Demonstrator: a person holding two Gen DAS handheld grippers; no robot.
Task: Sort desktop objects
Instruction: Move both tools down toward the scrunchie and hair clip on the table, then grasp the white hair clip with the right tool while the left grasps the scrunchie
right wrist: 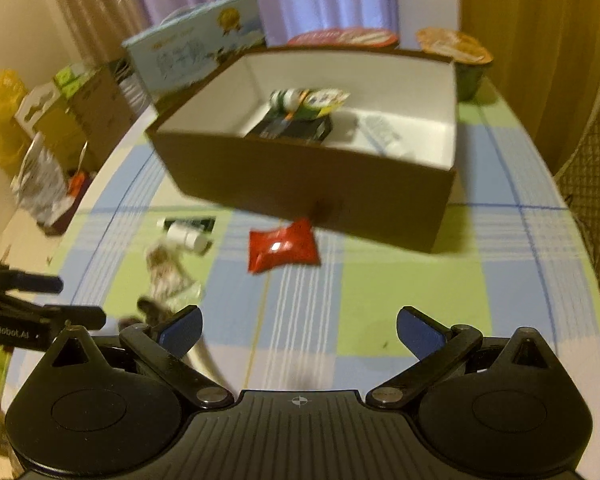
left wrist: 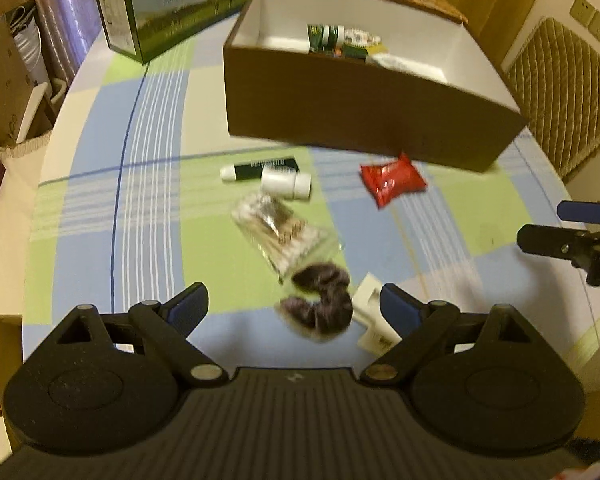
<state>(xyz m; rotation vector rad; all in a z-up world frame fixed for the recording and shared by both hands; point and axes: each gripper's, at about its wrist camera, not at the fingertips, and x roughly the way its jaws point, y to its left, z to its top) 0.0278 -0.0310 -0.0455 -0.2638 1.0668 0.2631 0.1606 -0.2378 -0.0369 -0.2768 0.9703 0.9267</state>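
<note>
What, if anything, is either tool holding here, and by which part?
Nothing is held. The left tool and the right tool both stand open and empty above the table.

Both views carry motion blur, so you cannot read print on any item. In the brown box (left wrist: 352, 112), the near wall hides the lower parts of the green bottle (left wrist: 327, 36) and the packets beside it. You cannot read the label on the red packet (left wrist: 392, 178). The contents of the clear bag (left wrist: 278, 232) are smeared and cannot be identified. The dark hair tie (left wrist: 320, 304) covers part of the white card (left wrist: 374, 316). The frame edge cuts off the milk carton (left wrist: 168, 4) at the top. In the right wrist view, the right hand-held gripper (right wrist: 298, 328) hides the tabletop (right wrist: 400, 280) beneath it.
</note>
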